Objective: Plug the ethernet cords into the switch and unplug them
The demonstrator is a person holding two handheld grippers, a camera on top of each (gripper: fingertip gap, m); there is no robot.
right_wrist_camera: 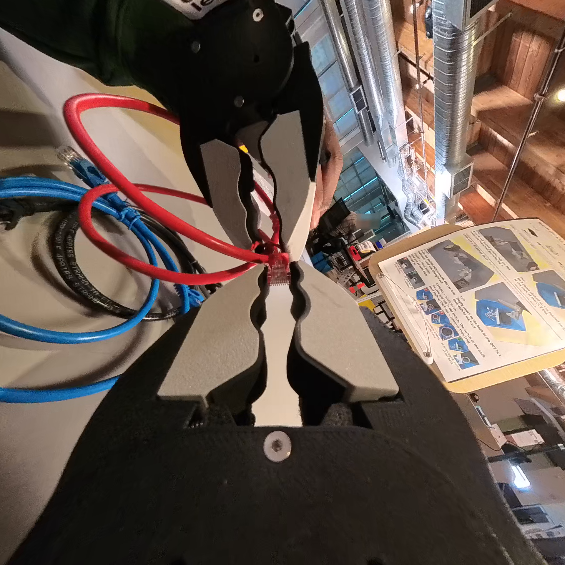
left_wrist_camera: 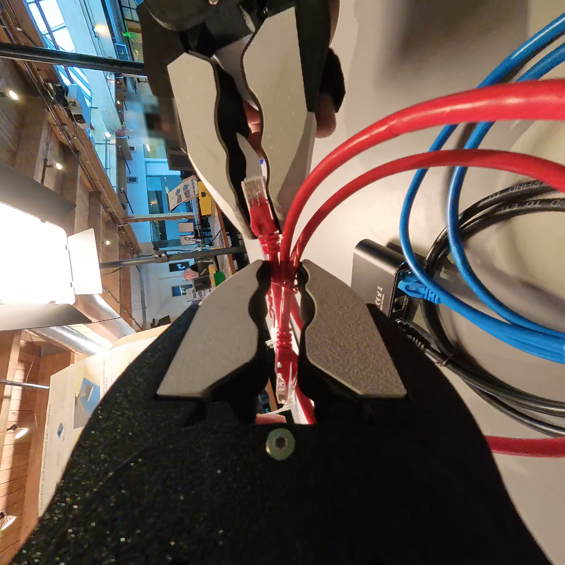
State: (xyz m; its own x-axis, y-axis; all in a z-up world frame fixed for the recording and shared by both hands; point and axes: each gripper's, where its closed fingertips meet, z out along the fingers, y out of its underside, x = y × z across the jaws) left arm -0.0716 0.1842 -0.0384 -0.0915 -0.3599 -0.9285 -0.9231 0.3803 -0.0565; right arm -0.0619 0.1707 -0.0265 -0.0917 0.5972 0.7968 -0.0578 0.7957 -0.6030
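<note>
My left gripper [left_wrist_camera: 282, 267] is shut on the tied bundle of the red ethernet cord [left_wrist_camera: 428, 122]; one red plug [left_wrist_camera: 286, 382] lies back between its fingers. My right gripper [right_wrist_camera: 278, 269] is shut on the cord's other red plug [right_wrist_camera: 277, 272], tip to tip with the left gripper [right_wrist_camera: 273, 247]. In the left wrist view the right gripper [left_wrist_camera: 266, 226] holds that plug [left_wrist_camera: 256, 198] just above my tips. The black switch [left_wrist_camera: 376, 275] lies on the table to the right, with a blue plug [left_wrist_camera: 412, 287] at its port face.
Blue cord loops [left_wrist_camera: 428, 214] and a coiled black cable [left_wrist_camera: 489, 305] lie by the switch on the pale table [left_wrist_camera: 397, 61]. A loose blue plug [right_wrist_camera: 82, 168] lies at the left. An instruction sheet on a board [right_wrist_camera: 474, 299] stands at the right. The grippers are tip to tip, or close to it.
</note>
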